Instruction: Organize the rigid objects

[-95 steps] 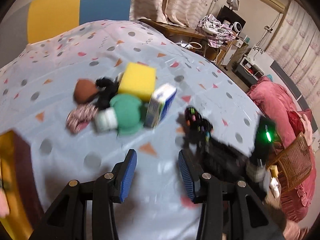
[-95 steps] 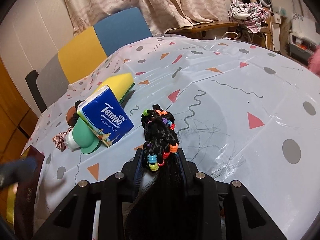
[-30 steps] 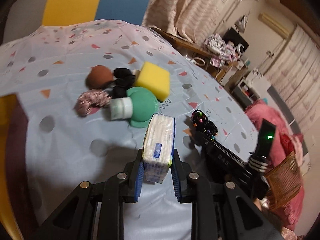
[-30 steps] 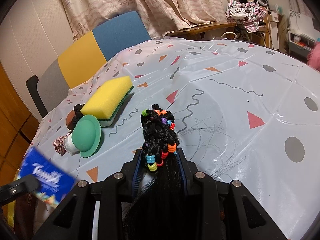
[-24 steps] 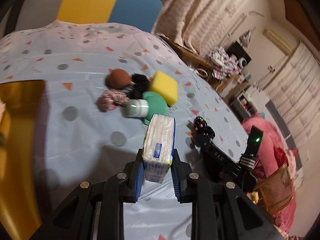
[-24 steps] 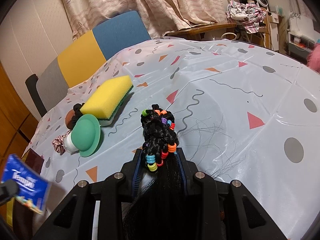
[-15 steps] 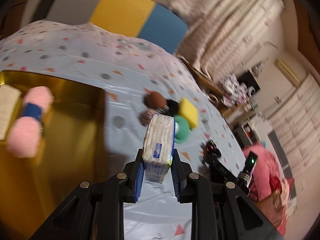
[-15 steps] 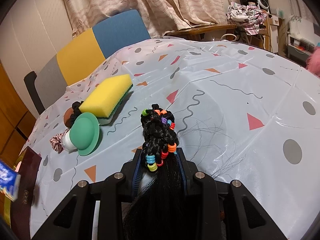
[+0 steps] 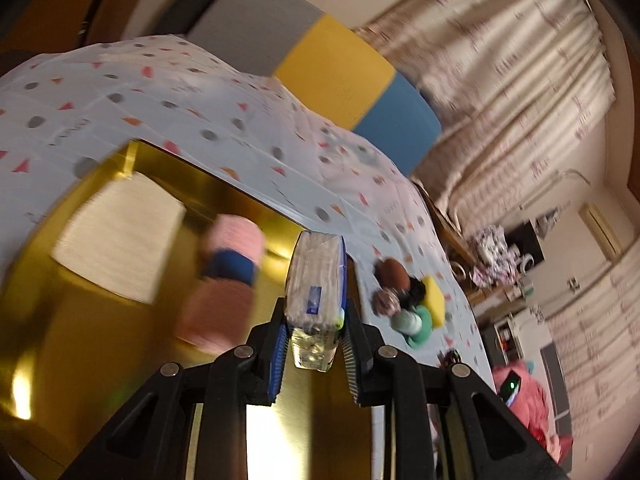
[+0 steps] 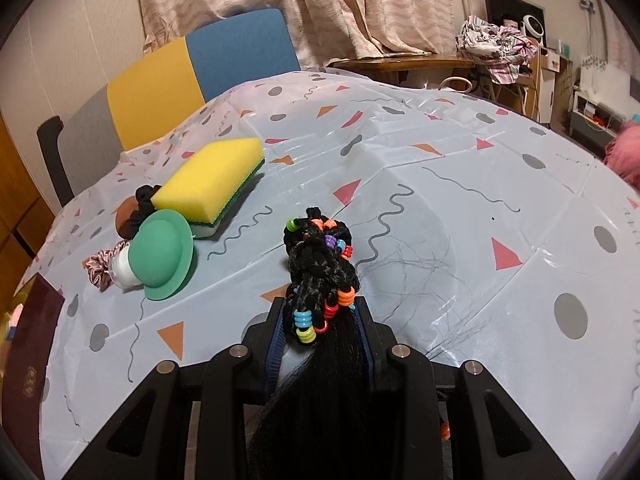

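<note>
My left gripper (image 9: 314, 334) is shut on a tissue pack (image 9: 316, 280) and holds it above a gold box (image 9: 100, 320). The box holds a white pad (image 9: 120, 236) and a pink and blue dumbbell-shaped thing (image 9: 224, 280). My right gripper (image 10: 322, 334) is shut on a black braided hairpiece with coloured beads (image 10: 320, 264) just above the table. A yellow sponge (image 10: 210, 180), a green cap on a white bottle (image 10: 162, 254), a brown ball (image 10: 124, 212) and scrunchies (image 10: 98, 266) lie at the left of the right wrist view.
The table wears a pale patterned cloth (image 10: 460, 184). A chair with grey, yellow and blue panels (image 10: 180, 76) stands behind it. The gold box's dark outer wall (image 10: 28, 360) shows at the table's left edge. Loose hair strands (image 10: 420, 280) lie right of the hairpiece.
My left gripper has lifted the tissue pack off the pile and swung it left until it is over the gold box. The right gripper has stayed still with the hairpiece.
</note>
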